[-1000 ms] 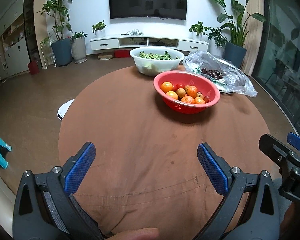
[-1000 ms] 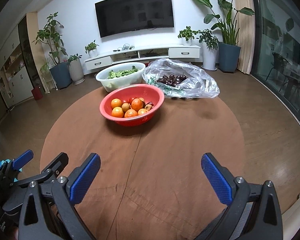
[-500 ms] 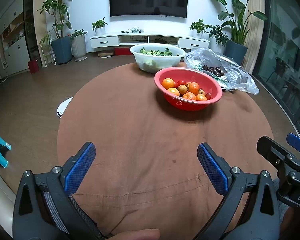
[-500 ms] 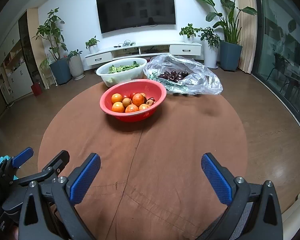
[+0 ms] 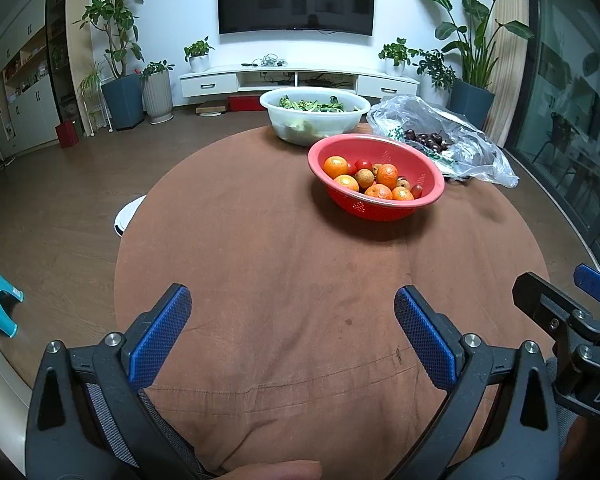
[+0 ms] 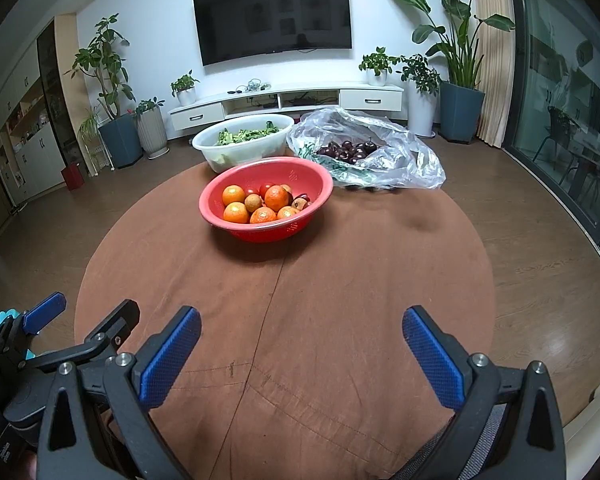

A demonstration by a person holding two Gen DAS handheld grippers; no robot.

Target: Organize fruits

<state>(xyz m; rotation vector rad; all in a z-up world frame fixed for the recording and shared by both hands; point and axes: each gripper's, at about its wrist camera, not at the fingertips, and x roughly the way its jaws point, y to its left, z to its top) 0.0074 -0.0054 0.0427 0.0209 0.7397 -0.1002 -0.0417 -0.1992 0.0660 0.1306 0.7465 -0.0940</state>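
While you hold both tools low over the near edge of the round table under its brown cloth (image 5: 284,272), neither one grips anything. Your left gripper (image 5: 292,340) has its blue-padded fingers (image 5: 160,336) spread wide apart with only bare cloth between them, and your right gripper (image 6: 300,352) is spread just as wide, empty, beside it. In the left wrist view your right tool shows at the right margin; in the right wrist view your left tool shows at the lower left.

Well ahead of both, toward the far side of the table, sits the red perforated plastic bowl (image 6: 236,230) holding the fruit: several oranges (image 6: 234,195), a small brownish round fruit (image 6: 254,202), a red one further back (image 6: 265,189) and a few small dark pieces at the right side of the pile. Just behind it stands a translucent white plastic basin of green leafy vegetables (image 6: 244,148). To the right of that basin, a crumpled clear plastic bag (image 6: 396,160) lies open on the cloth with dark cherries (image 6: 350,150) inside, its near edge close to the red bowl's rim. A fingertip (image 5: 276,470) shows at the bottom edge of the left wrist view.
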